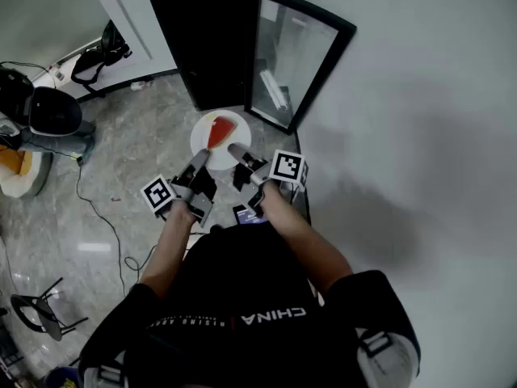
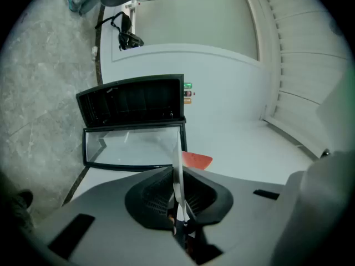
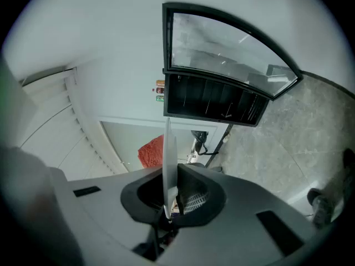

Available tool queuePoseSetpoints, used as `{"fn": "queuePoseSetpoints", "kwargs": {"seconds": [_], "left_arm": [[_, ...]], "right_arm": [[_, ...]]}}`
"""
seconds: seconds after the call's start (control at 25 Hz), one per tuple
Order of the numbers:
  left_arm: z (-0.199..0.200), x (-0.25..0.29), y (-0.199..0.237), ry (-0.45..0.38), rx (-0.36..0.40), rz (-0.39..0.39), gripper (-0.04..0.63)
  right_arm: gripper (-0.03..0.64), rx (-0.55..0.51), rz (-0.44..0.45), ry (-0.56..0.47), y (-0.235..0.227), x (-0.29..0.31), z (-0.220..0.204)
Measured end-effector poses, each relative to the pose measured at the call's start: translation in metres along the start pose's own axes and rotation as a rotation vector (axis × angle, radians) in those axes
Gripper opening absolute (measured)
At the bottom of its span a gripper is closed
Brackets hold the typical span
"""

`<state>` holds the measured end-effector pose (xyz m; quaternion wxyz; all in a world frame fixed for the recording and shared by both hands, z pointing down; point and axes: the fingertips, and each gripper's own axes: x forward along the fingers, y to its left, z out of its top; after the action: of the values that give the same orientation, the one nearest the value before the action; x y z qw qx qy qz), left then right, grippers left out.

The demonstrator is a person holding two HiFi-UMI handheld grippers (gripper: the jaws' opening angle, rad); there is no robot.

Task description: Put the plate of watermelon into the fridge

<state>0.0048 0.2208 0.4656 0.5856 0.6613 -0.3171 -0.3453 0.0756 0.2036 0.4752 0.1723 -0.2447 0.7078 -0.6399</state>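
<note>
A white plate [image 1: 212, 150] with a red watermelon slice [image 1: 219, 131] is held in the air just in front of the black fridge [image 1: 212, 35]. My left gripper [image 1: 195, 165] is shut on the plate's near-left rim, my right gripper [image 1: 238, 152] on its near-right rim. The fridge's glass door [image 1: 292, 59] stands swung open to the right. In the left gripper view the plate [image 2: 178, 182] shows edge-on between the jaws, with the slice [image 2: 196, 159] beyond. The right gripper view also has the plate [image 3: 168, 170] edge-on, the slice [image 3: 151, 151] to its left and the fridge [image 3: 213, 98] ahead.
The open glass door [image 3: 224, 40] juts out to the right of the fridge opening. A white wall [image 1: 404, 95] runs along the right. On the marble floor to the left lie cables [image 1: 97, 208], a black bag [image 1: 101, 51] and black gear [image 1: 52, 110].
</note>
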Motion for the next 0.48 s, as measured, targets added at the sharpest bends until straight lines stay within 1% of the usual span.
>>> {"fn": "queuePoseSetpoints", "kwargs": {"seconds": [0.12,0.48], "left_arm": [[-0.0042,-0.0019,0.0017,0.013,0.017,0.012,0.044],[-0.0039,-0.0052,-0.0001,0.003,0.001,0.006,0.044]], "right_arm": [[0.031,0.032,-0.009,-0.003,-0.0017,-0.0038,-0.0045],[0.031,0.03,-0.005,0.003,0.0,-0.0037,-0.0067]]}}
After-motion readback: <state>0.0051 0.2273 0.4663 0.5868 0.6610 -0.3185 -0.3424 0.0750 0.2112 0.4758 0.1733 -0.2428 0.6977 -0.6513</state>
